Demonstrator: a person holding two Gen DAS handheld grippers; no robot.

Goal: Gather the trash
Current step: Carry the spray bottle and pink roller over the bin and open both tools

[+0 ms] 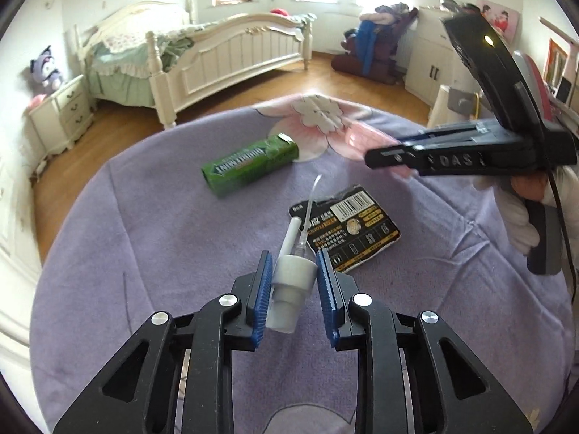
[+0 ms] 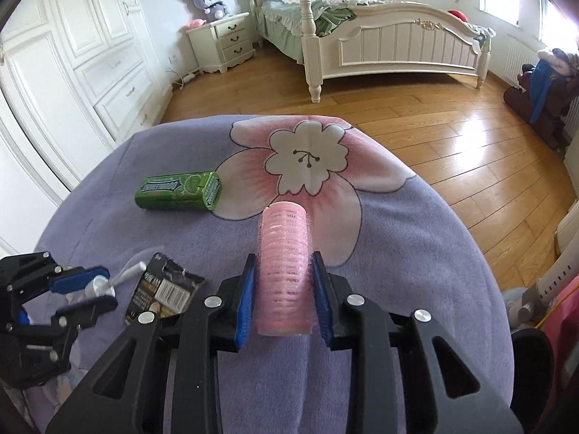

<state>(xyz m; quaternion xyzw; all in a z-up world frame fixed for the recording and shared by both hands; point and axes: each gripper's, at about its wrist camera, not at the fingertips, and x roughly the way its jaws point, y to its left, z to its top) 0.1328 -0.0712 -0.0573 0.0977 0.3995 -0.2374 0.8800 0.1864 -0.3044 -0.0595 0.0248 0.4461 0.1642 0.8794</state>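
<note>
My left gripper is shut on a white spray pump head with a thin clear tube, just above the purple cloth. It also shows in the right wrist view. My right gripper is shut on a pink hair roller, held above the cloth; in the left wrist view the gripper is at the right with the roller blurred. A green gum pack and a torn black package card lie on the cloth.
The purple floral cloth covers a rounded table. Beyond it are wooden floor, a white bed, a nightstand, white wardrobes at the left and a chair with clothes.
</note>
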